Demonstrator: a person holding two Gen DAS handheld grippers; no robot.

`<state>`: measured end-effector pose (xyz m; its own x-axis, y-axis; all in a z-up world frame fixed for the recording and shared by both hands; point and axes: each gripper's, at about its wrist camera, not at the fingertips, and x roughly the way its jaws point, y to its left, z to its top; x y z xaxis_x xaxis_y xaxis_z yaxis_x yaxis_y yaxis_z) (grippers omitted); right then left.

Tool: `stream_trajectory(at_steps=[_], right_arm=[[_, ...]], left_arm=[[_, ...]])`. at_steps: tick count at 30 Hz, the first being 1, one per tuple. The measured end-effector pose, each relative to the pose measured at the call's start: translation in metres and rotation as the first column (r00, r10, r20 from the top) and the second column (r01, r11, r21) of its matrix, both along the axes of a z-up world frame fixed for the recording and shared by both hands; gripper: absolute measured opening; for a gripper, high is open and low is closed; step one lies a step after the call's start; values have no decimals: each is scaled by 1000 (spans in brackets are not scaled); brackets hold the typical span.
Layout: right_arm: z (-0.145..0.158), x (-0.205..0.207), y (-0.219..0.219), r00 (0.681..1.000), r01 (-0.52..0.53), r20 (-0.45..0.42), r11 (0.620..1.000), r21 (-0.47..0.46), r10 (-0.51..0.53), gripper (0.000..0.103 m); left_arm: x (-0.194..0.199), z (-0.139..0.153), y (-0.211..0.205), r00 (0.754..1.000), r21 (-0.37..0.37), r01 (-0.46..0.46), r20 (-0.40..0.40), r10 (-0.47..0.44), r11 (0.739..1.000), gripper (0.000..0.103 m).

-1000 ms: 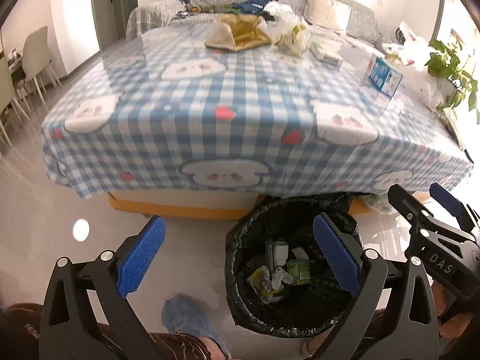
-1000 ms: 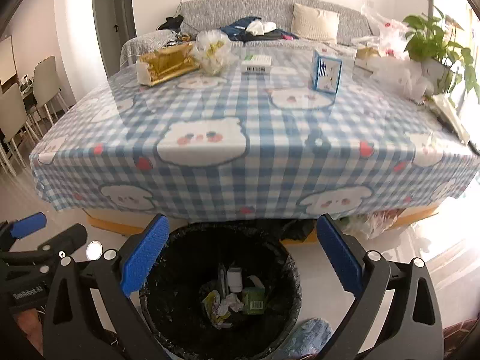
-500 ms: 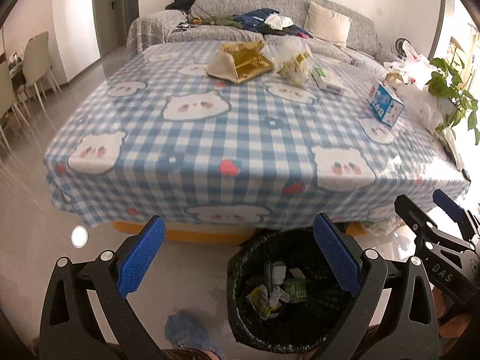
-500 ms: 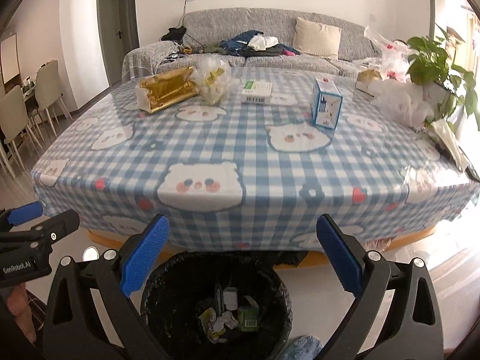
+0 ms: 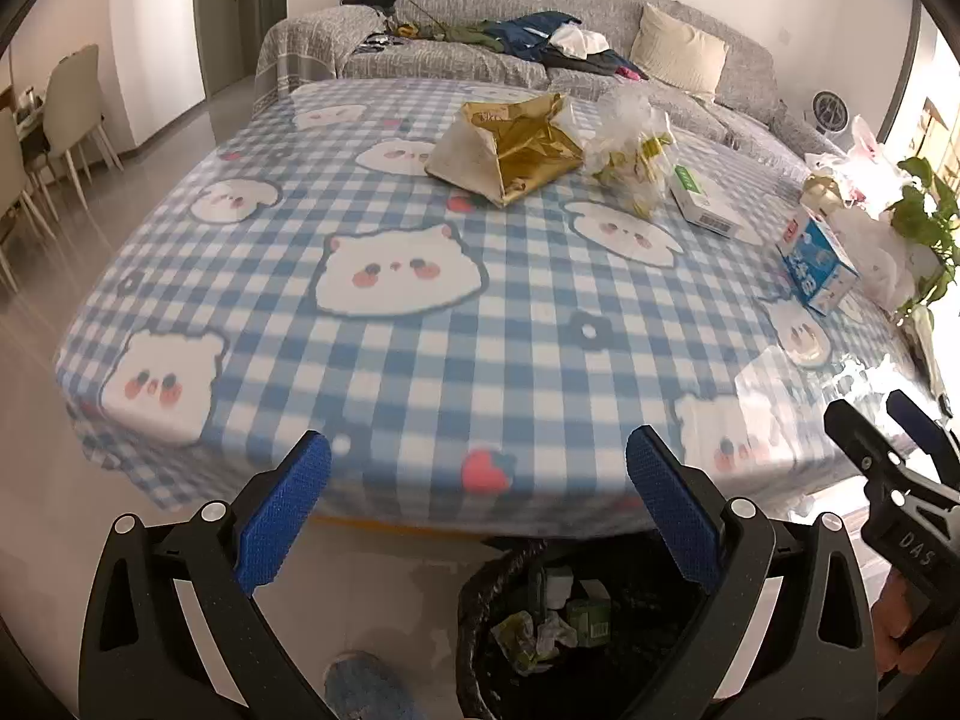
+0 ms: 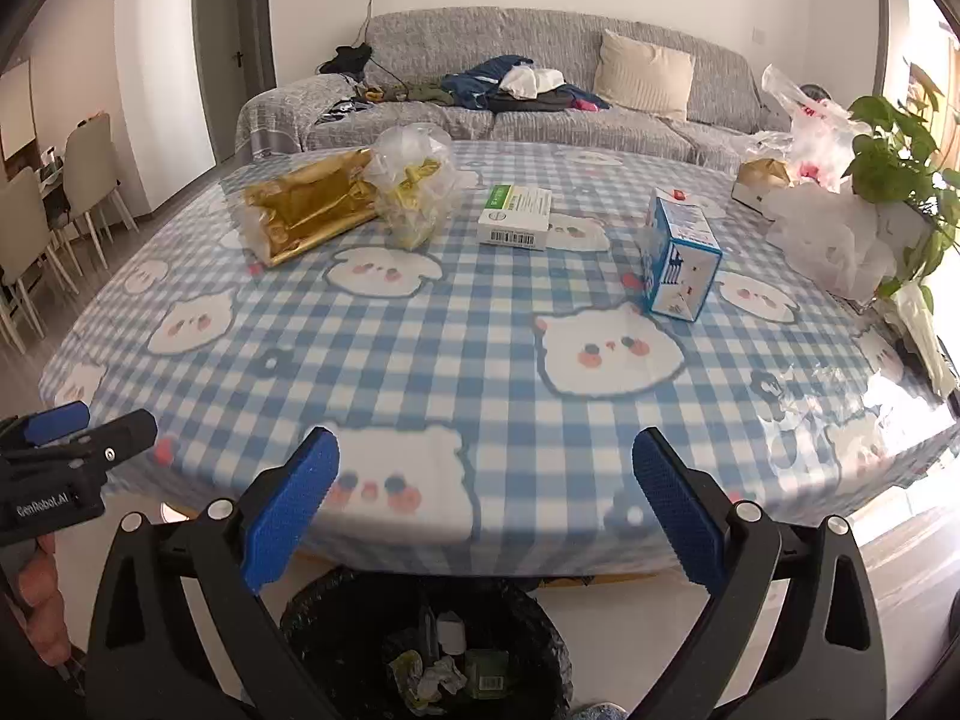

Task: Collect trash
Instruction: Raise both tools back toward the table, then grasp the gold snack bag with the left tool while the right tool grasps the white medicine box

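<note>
Hovering side by side at the near edge of the bench (image 6: 480,360), the left gripper (image 5: 477,504) and right gripper (image 6: 486,501) are both holding their jaws spread wide, gripping nothing. Beyond the jaws, a gold foil bag (image 6: 306,210), a clear crumpled bag (image 6: 414,180), a white carton (image 6: 516,217) and a blue box (image 6: 681,255) are lying on the checked cloth. Beneath the jaws, a black-lined bin (image 6: 336,612) is holding scraps.
</note>
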<state>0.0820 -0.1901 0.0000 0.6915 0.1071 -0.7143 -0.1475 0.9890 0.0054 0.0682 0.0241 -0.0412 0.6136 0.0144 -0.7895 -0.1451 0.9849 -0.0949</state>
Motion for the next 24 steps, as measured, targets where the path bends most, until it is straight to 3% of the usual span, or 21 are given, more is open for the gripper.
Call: stream_trajectory(at_steps=[9, 24], right_arm=[[14, 51, 11, 1000, -7, 9, 1000, -2, 7, 94], [2, 132, 6, 1000, 10, -16, 1000, 13, -10, 91]], left_arm=[[54, 12, 5, 1000, 46, 1, 15, -2, 999, 97], [137, 11, 26, 1000, 58, -26, 13, 26, 998, 97]])
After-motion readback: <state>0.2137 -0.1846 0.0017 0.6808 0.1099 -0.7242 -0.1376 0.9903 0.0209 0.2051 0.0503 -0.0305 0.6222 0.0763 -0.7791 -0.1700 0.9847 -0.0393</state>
